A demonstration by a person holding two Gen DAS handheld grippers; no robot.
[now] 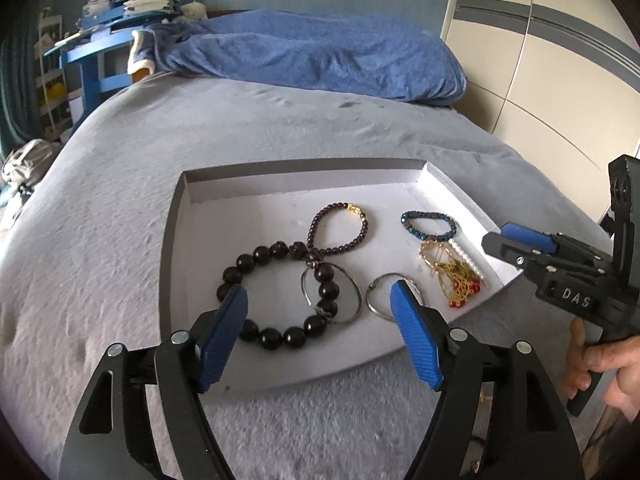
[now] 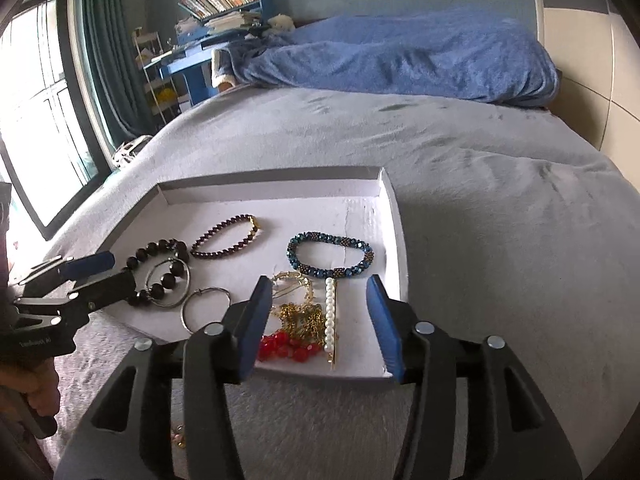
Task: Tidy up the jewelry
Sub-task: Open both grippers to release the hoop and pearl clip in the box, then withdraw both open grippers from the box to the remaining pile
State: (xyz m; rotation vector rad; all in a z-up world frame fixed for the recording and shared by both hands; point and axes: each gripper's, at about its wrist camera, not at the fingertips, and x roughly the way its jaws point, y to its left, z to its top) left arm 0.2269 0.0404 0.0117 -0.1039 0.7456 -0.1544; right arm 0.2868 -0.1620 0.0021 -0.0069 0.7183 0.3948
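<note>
Lying in one shallow white tray (image 1: 188, 200) on a grey bedspread (image 1: 100, 220) are three beaded bracelets: a big black one (image 1: 276, 296), a dark red one (image 1: 338, 226) and a blue one (image 2: 330, 256). Beside them lie two metal hoops (image 1: 384, 294), one pearl bar (image 2: 330, 316) and a tangle of gold chain with red beads (image 2: 298, 326). Both the left gripper (image 1: 318, 312) and the right gripper (image 2: 318, 316) hang spread and empty over the tray's near edge. Bare bedspread surrounds the tray, and its far half is vacant.
</note>
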